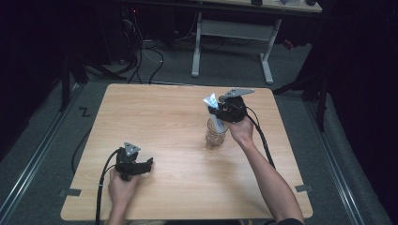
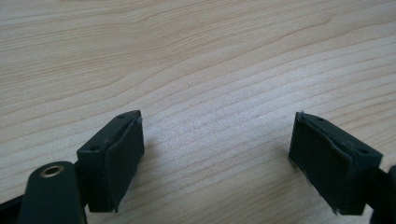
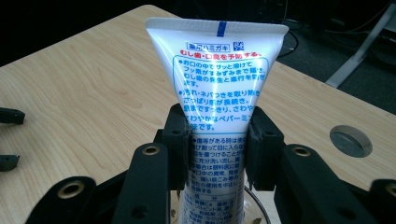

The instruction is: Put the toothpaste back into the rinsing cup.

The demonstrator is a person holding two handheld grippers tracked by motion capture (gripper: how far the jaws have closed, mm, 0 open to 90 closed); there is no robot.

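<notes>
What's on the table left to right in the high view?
Left gripper, jaws open over bare table → glass jar → right gripper, shut on the toothpaste tube standing up from the jar.

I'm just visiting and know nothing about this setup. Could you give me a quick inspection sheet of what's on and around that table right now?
Surface: light wooden table, with a round capped hole in the top.
Job's things: white toothpaste tube, standing crimped end up with its lower end inside a clear glass.
Clutter: nothing seen.
Claws: right claw shut on the tube's middle; left claw open over bare wood, holding nothing.
Cables: a black cable trails from the right claw along the forearm; another runs from the left claw off the near edge.
Surroundings: dark room, grey floor, a white-legged desk behind, loose wires beneath it.
</notes>
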